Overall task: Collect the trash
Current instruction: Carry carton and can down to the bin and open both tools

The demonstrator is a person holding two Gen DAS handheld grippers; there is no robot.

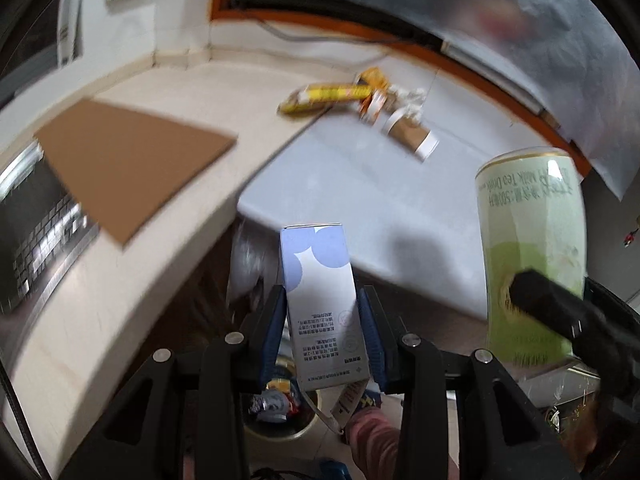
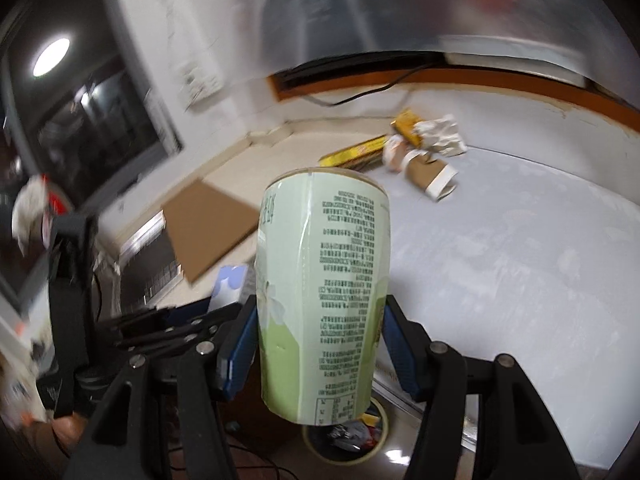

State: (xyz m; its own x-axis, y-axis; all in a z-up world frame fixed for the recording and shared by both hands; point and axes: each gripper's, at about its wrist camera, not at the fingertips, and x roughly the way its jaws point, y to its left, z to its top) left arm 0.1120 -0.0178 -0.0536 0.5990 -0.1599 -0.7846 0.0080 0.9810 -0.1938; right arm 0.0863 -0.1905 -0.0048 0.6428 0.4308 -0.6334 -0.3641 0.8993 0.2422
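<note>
My left gripper (image 1: 322,320) is shut on a small white and blue carton (image 1: 320,300), held upright past the table's edge. My right gripper (image 2: 318,340) is shut on a pale green milk tea can (image 2: 324,292); the same can (image 1: 532,256) shows at the right of the left wrist view. Below both, on the floor, stands a round trash bin (image 2: 348,440) with wrappers inside, also seen as the bin (image 1: 280,412) under the carton. A pile of trash (image 1: 360,100) lies at the far side of the table: yellow wrappers, crumpled paper and a brown paper cup (image 2: 430,174).
A grey-white table (image 2: 520,260) fills the right. A beige counter (image 1: 120,280) runs on the left with a brown cardboard sheet (image 1: 128,160) and a dark keyboard (image 1: 36,240). A dark window (image 2: 92,112) and a cable at the wall are behind. A pink sleeve (image 1: 372,436) shows low.
</note>
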